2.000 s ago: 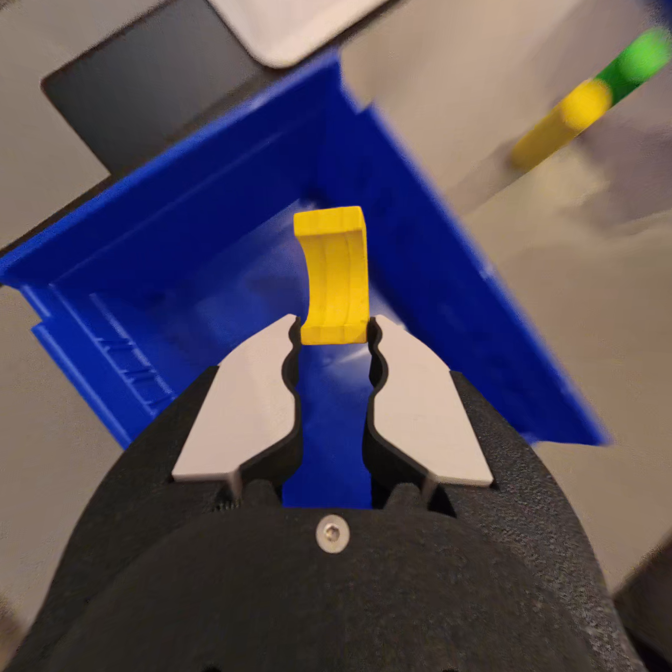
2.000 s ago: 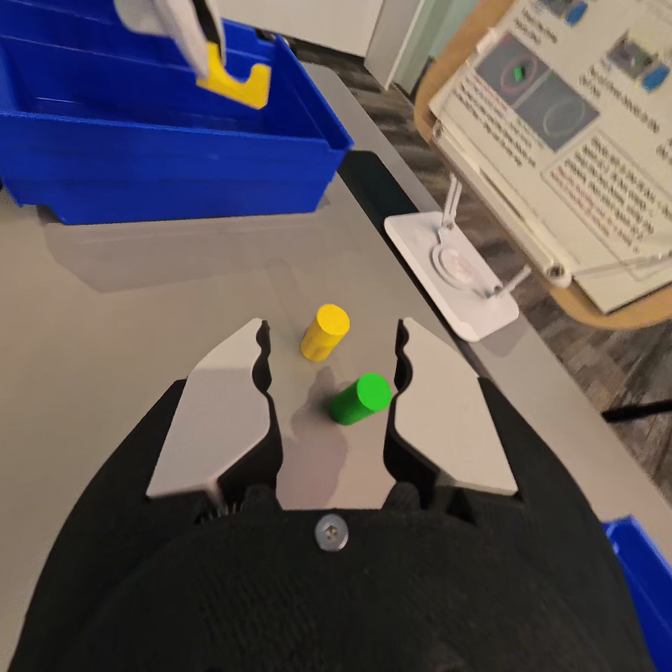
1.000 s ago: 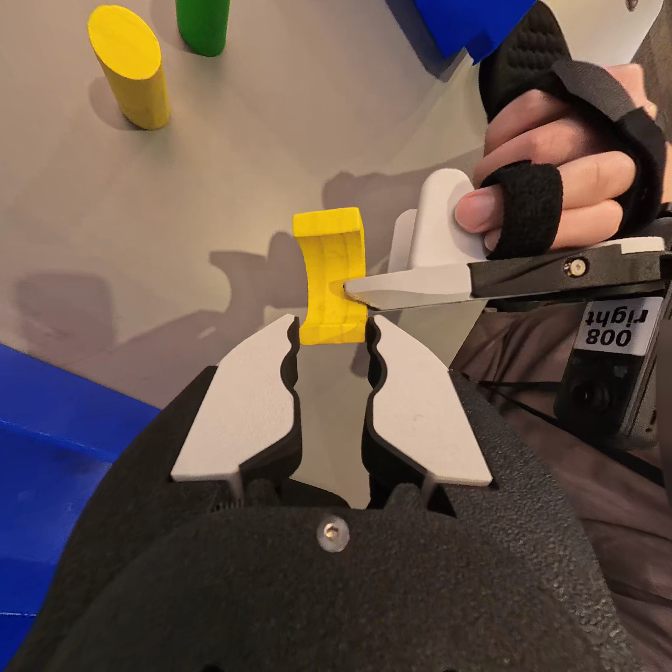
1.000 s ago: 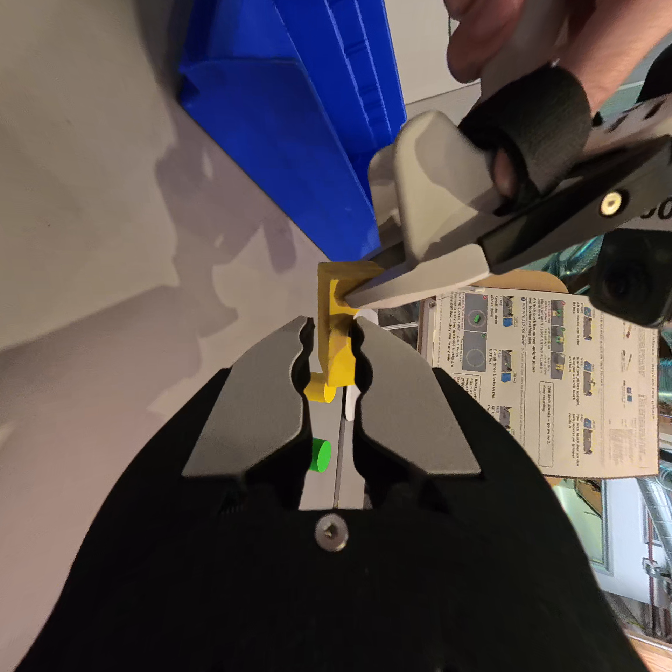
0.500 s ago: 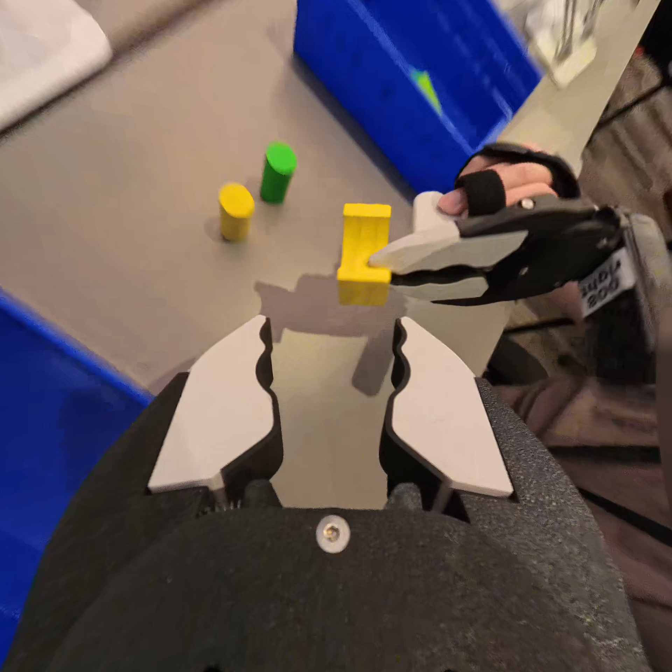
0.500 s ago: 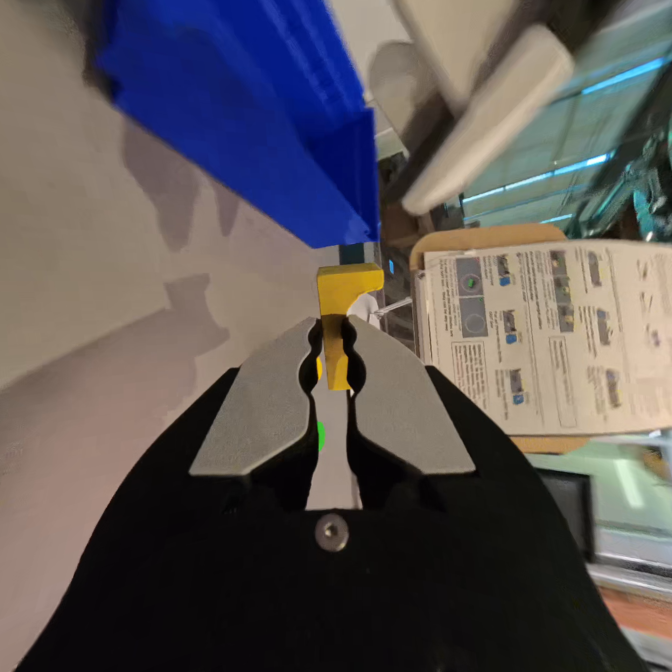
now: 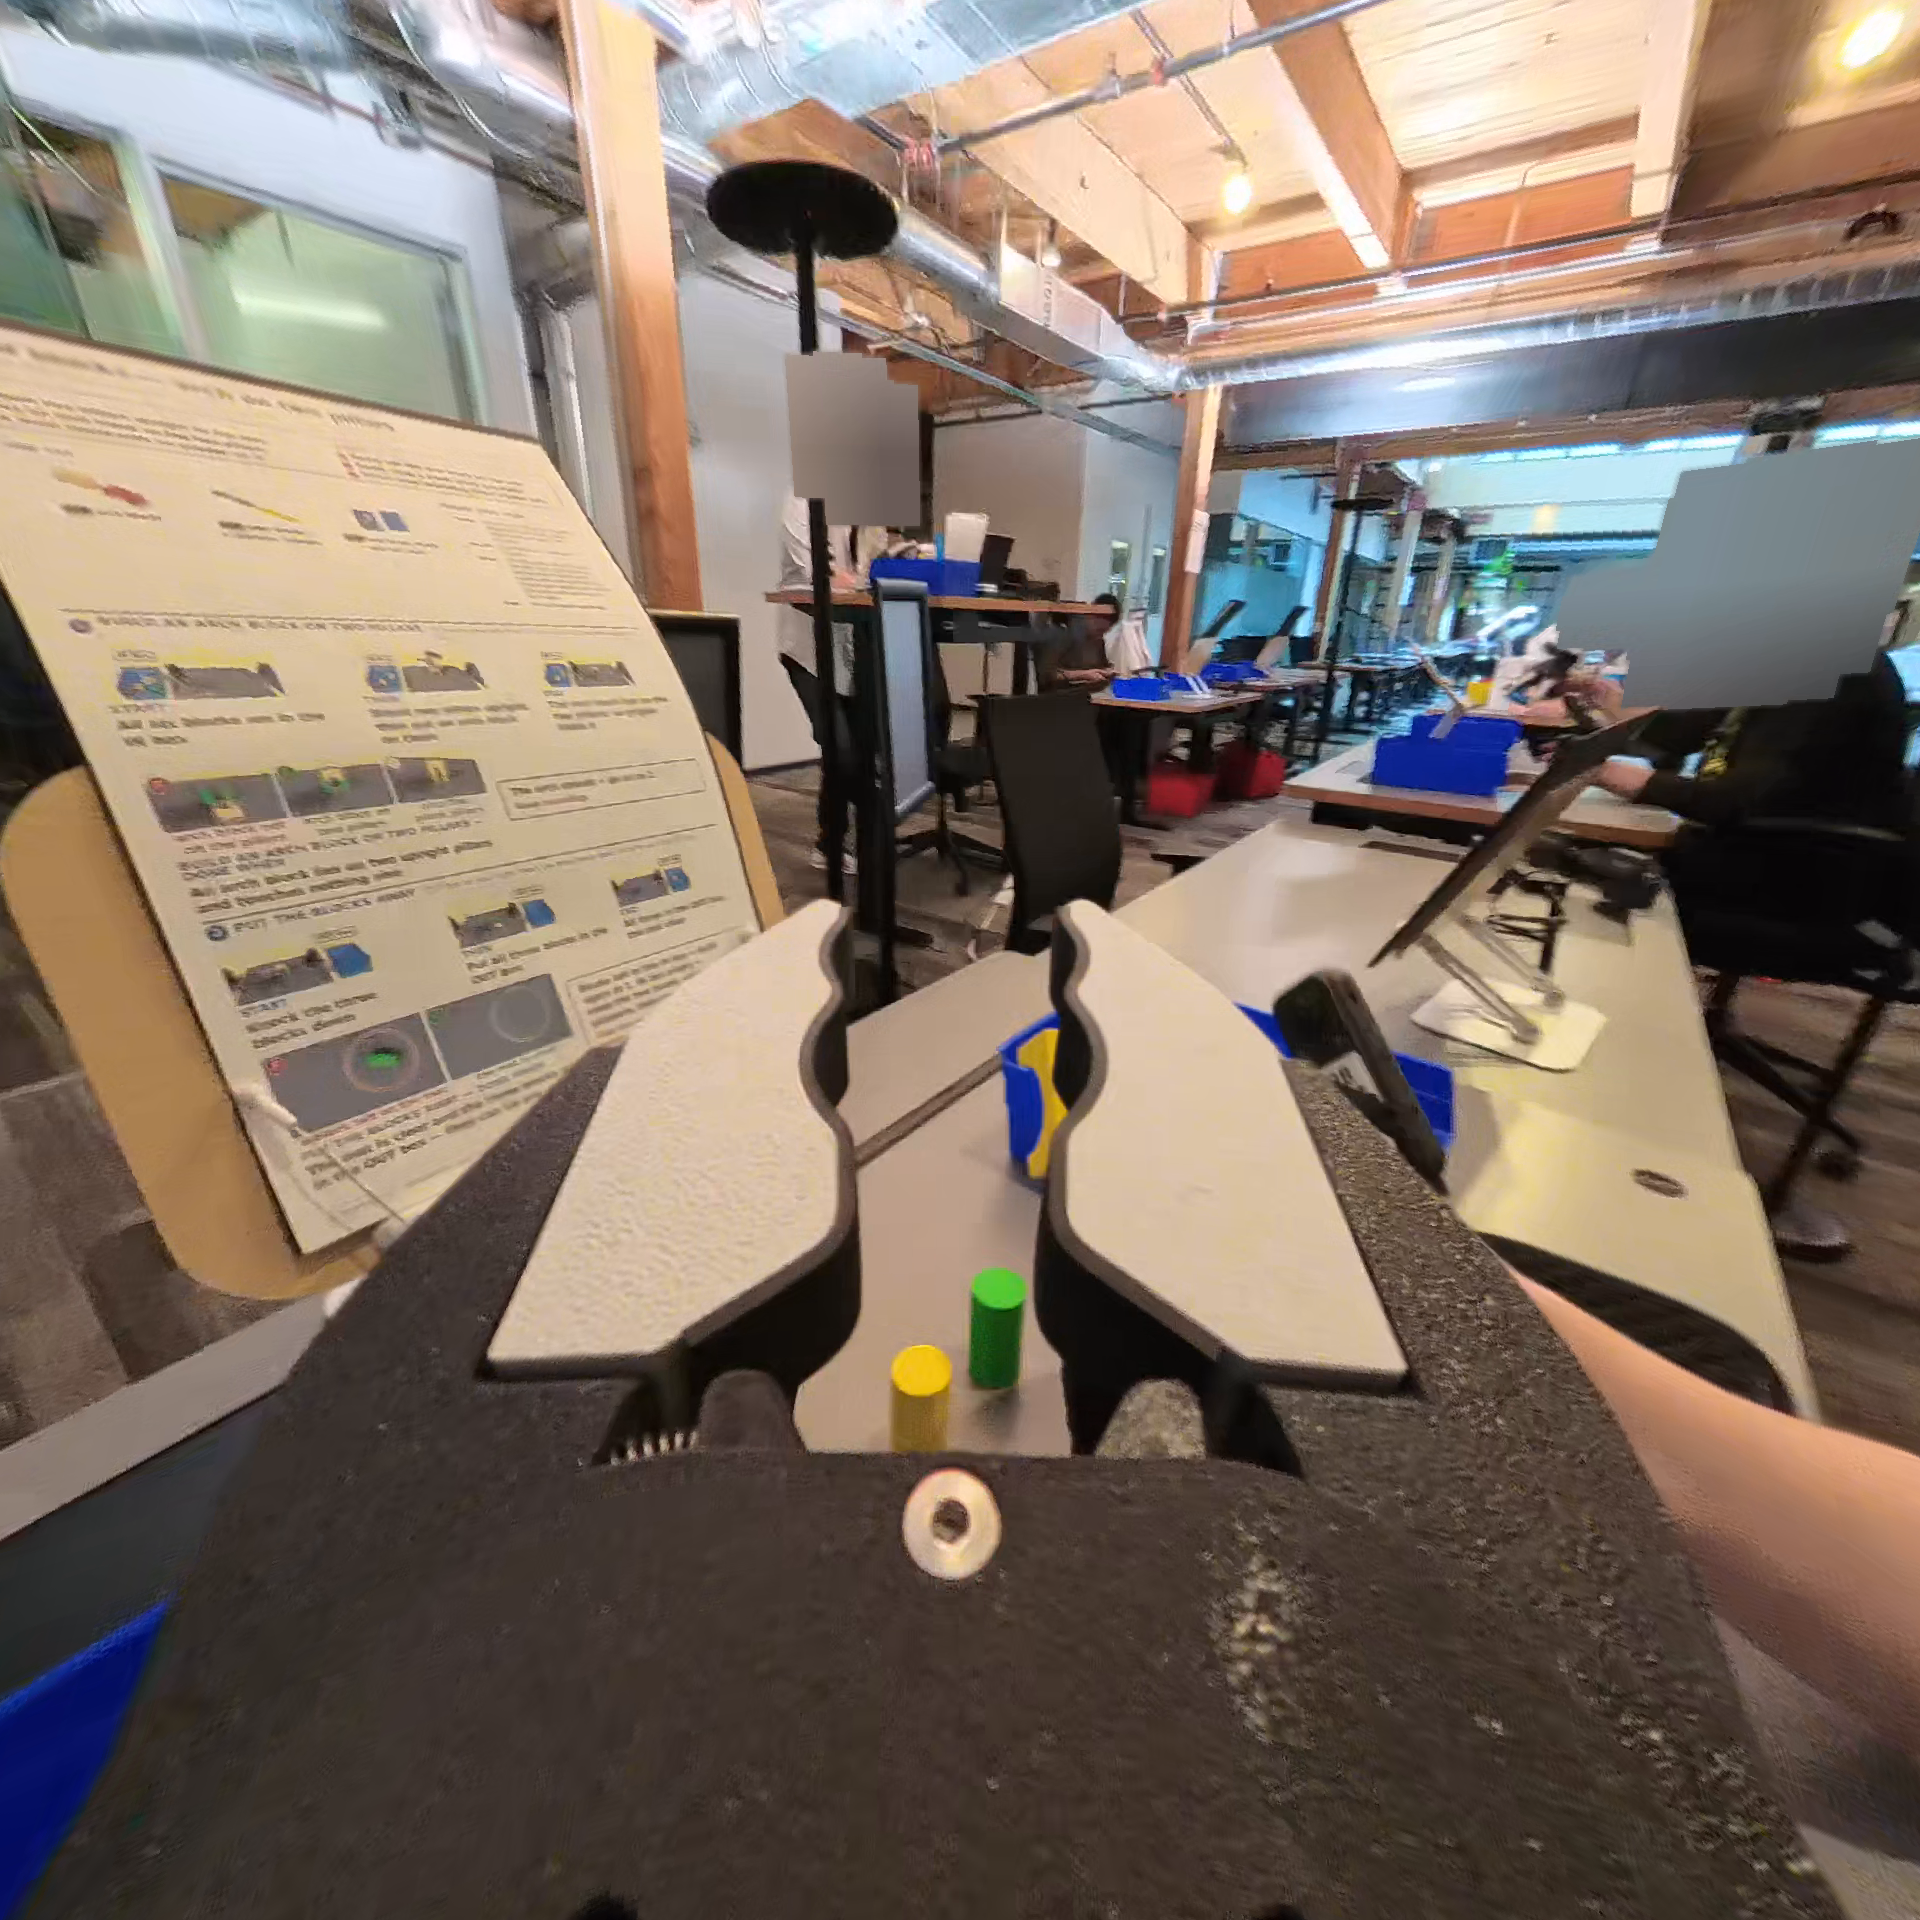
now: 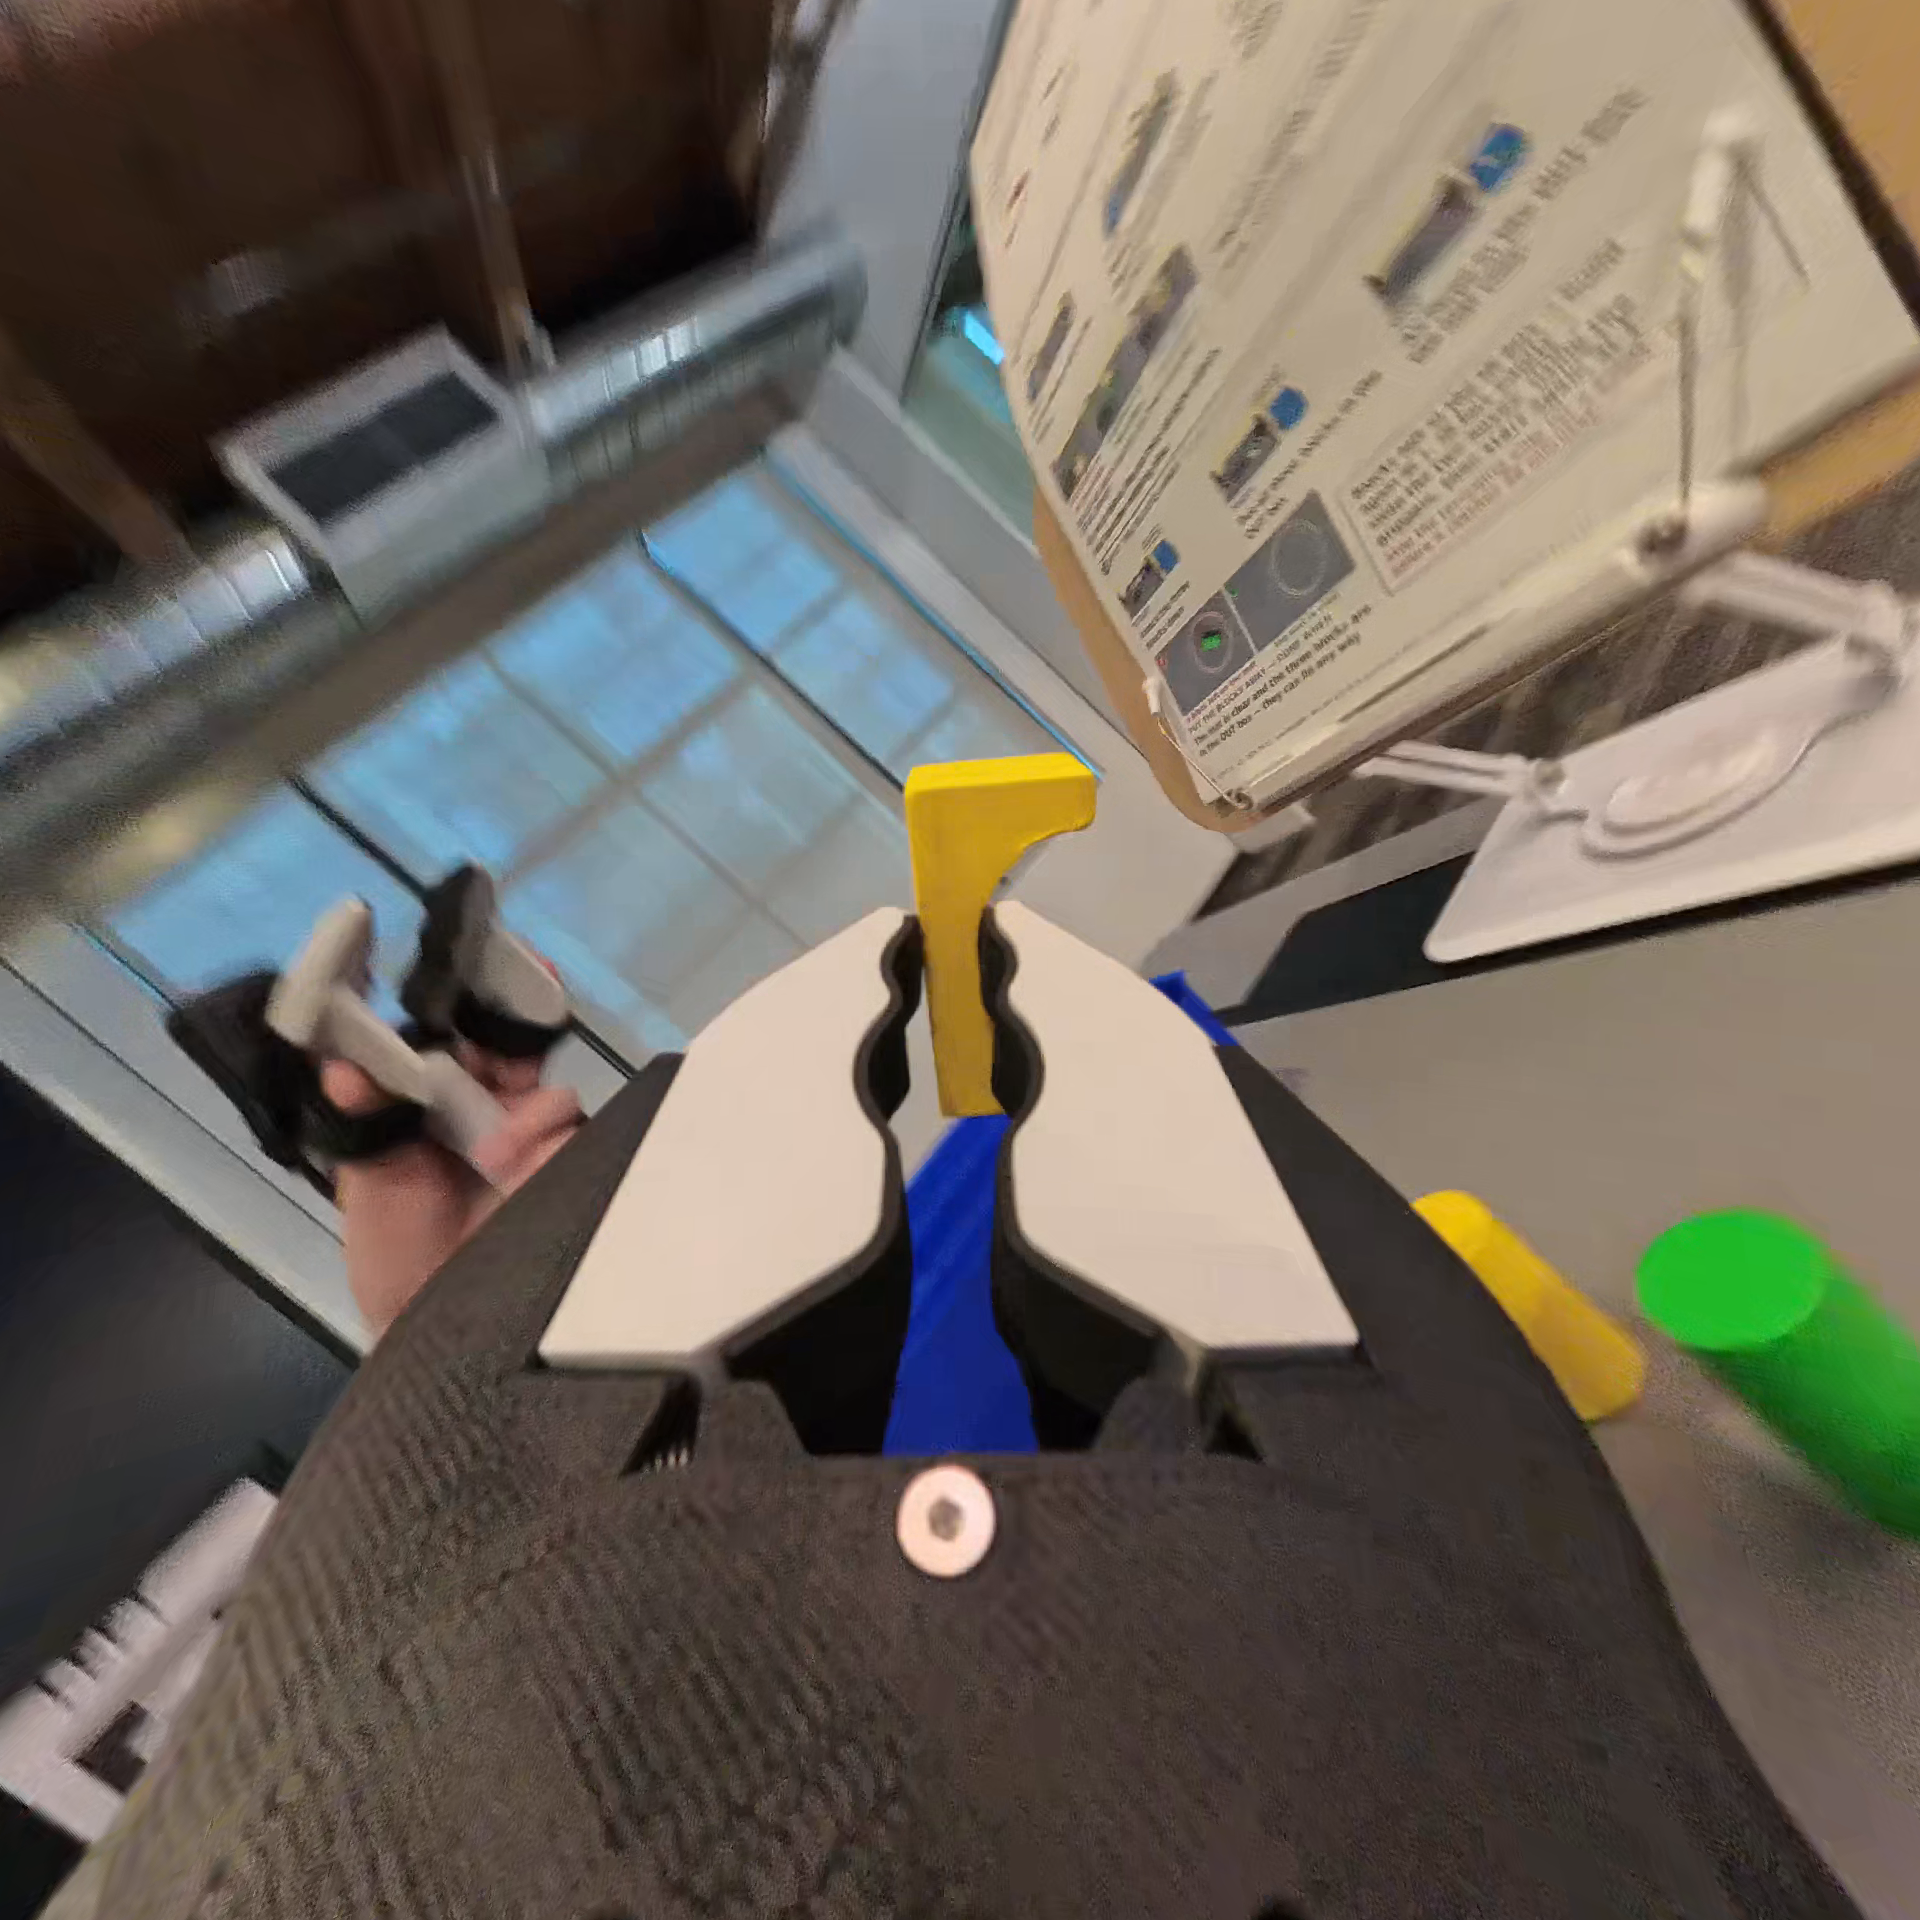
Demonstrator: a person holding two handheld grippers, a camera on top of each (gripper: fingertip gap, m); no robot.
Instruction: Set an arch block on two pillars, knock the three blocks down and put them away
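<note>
My right gripper (image 8: 951, 925) is shut on the yellow arch block (image 8: 961, 935) and holds it in the air, one leg of the arch pointing right at the top. The yellow pillar (image 8: 1527, 1320) and the green pillar (image 8: 1787, 1351) stand on the grey table (image 8: 1558, 1091), low and right of this gripper. My left gripper (image 7: 951, 920) is open and empty, raised above the table. Between its fingers I see the yellow pillar (image 7: 920, 1397) and green pillar (image 7: 995, 1328) upright, close together. The left gripper (image 8: 416, 997) also shows open, far left in the right wrist view.
An instruction board (image 7: 364, 779) on a white stand (image 8: 1662, 821) rises at the table's far side. A blue bin (image 7: 1023, 1101) sits beyond the pillars, another blue bin (image 7: 62, 1714) at the lower left. A forearm (image 7: 1714, 1507) is at the right. Across from one pair of fingers to the other is roughly 20 cm.
The arch block passed from my left gripper to my right one. My left gripper opened, let go and drew back and up. My right gripper swung round with the arch.
</note>
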